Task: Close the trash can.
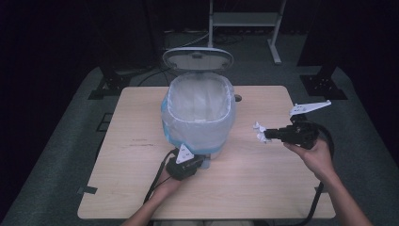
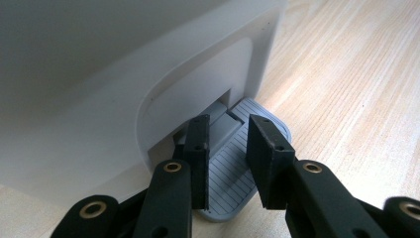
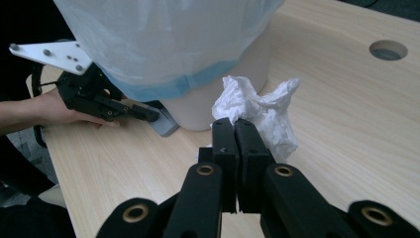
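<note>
A white pedal bin [image 1: 200, 117] lined with a clear bag stands mid-table, its lid [image 1: 197, 59] swung up. My left gripper [image 1: 202, 162] is at the bin's foot; in the left gripper view its jaws [image 2: 228, 148] stand slightly apart, tips down on the grey ribbed pedal [image 2: 230, 178], nothing between them. The right gripper view also has this gripper [image 3: 148, 115] on the pedal [image 3: 167, 126]. My right gripper [image 1: 266, 135] hovers right of the bin, shut on a crumpled white paper [image 1: 259, 132]. The wad [image 3: 267, 109] sticks out past the closed jaws [image 3: 234, 134].
The wooden table [image 1: 141, 188] has a cable hole [image 1: 238, 98] behind the bin on the right. A metal stand [image 1: 244, 21] and dark frame legs stand on the floor beyond the far edge. Cables trail from both grippers toward the near edge.
</note>
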`<state>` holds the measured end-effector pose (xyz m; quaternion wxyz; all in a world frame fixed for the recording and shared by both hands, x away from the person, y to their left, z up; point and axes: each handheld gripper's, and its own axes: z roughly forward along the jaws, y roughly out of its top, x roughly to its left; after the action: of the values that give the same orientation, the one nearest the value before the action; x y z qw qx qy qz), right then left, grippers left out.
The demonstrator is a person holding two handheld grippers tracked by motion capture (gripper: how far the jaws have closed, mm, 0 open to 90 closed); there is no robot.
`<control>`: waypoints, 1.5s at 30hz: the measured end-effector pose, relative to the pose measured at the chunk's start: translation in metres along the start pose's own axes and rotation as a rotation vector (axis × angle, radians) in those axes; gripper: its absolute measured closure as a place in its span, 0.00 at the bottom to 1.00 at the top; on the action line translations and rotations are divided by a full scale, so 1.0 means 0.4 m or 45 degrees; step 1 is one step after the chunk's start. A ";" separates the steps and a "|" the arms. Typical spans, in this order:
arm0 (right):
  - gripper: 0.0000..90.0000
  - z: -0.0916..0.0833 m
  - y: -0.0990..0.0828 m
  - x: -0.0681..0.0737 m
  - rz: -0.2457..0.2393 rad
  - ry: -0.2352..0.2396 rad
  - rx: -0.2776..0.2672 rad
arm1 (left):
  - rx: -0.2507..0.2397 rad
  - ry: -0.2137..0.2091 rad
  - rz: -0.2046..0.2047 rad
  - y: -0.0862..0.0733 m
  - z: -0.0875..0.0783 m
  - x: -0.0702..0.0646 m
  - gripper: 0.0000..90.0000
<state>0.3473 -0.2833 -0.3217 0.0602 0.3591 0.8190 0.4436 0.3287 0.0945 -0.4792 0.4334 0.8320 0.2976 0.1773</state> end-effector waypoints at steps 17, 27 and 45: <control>0.98 -0.059 0.085 0.048 -0.060 0.019 -0.044 | -0.002 -0.006 -0.005 0.000 0.000 0.000 0.80; 0.98 -0.070 0.130 0.085 -0.117 0.029 -0.043 | -0.002 -0.006 -0.003 0.000 0.000 0.000 0.80; 0.98 -0.100 0.199 0.136 -0.188 0.040 -0.064 | -0.001 -0.005 -0.002 0.000 0.001 0.000 0.80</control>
<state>0.3334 -0.2479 -0.2245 0.0887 0.2890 0.8327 0.4638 0.3289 0.0945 -0.4793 0.4345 0.8319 0.2972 0.1756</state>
